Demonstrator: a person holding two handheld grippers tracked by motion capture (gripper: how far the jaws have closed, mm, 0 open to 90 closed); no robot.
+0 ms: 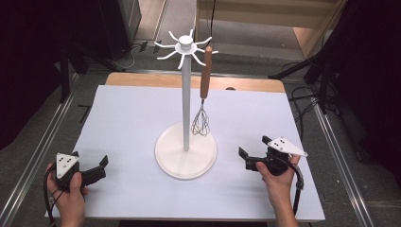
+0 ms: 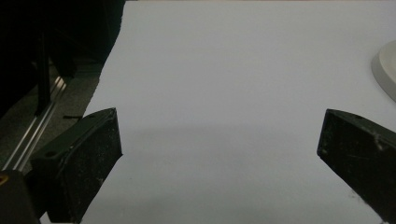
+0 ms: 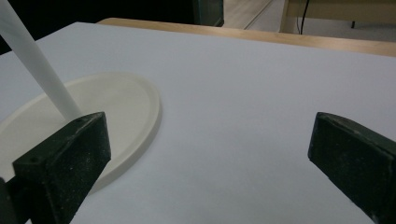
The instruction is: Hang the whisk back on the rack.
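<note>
Your left claw (image 1: 103,163) sat low at the near-left of the white worktop (image 1: 132,118), jaws spread wide with nothing between them. In the left gripper view that claw (image 2: 219,140) faced bare white surface, with the rim of the stand's base (image 2: 387,70) just at the right edge. Your left hand (image 1: 71,196) gripped the body from below.

Your right claw (image 1: 246,158) was at the near-right, jaws also spread and empty, pointing toward the stand. In the right gripper view the claw (image 3: 210,149) looked over the worktop, with the round base (image 3: 116,112) and the pole (image 3: 37,65) at left. Your right hand (image 1: 279,182) held it from behind.

The white stand (image 1: 186,94) stood upright mid-worktop, on its round base (image 1: 186,158), with hooks radiating from the top hub (image 1: 185,46). A whisk (image 1: 202,99) with a wooden handle hung from one hook on the right side, wire end down just above the base. Both claws were well apart from the stand and whisk.
</note>
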